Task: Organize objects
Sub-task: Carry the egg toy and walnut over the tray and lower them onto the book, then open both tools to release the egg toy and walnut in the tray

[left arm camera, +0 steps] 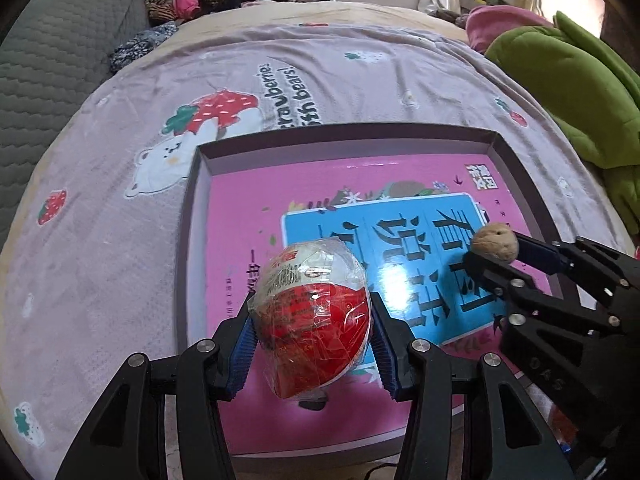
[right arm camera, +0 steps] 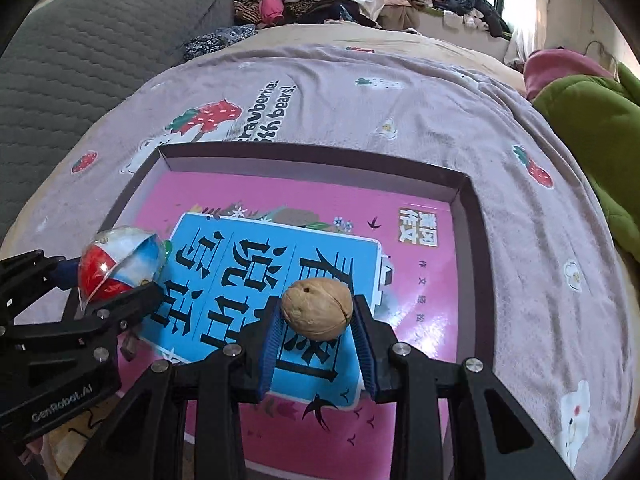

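Here left hand-held gripper (left arm camera: pixel 312 344) clamps wrapped toy egg (left arm camera: pixel 312 320), right hand-held gripper (right arm camera: pixel 316 340) clamps walnut (right arm camera: pixel 316 308), both above shallow box (right arm camera: pixel 476 216).

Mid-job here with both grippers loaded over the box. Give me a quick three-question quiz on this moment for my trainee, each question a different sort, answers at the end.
1. True or false: the left gripper is empty.
2. Multiple choice: what does the right gripper hold? A) a walnut B) a spoon C) a battery
3. Fill in: both grippers hang over the shallow box, whose bottom is covered by a pink ____ with a blue panel.

Key
1. False. Its blue pads clamp the wrapped red and white egg.
2. A, the walnut.
3. book. The box lies on a strawberry-and-bear blanket.
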The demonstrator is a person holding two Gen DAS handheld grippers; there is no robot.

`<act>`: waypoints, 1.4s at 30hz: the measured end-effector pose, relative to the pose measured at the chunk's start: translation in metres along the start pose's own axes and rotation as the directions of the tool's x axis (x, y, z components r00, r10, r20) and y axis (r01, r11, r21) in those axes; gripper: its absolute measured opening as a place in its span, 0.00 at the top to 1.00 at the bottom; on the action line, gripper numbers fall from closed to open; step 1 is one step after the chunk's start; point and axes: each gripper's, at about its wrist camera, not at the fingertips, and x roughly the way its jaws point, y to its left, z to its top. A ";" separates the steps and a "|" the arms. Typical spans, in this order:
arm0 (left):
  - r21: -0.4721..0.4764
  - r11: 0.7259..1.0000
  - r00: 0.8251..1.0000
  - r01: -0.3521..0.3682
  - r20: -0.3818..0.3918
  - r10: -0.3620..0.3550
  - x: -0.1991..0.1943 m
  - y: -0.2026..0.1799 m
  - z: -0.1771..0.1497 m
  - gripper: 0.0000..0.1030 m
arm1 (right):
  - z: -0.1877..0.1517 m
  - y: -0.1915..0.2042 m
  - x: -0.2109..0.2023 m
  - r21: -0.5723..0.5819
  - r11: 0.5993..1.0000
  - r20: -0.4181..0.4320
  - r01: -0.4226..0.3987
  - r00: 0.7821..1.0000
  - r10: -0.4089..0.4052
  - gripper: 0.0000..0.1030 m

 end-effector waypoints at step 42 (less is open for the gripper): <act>-0.032 0.999 0.998 -0.032 0.062 0.034 -0.112 0.004 -0.027 0.32 | -0.017 0.011 -0.125 -0.028 0.999 0.078 0.018 0.997 -0.016 0.51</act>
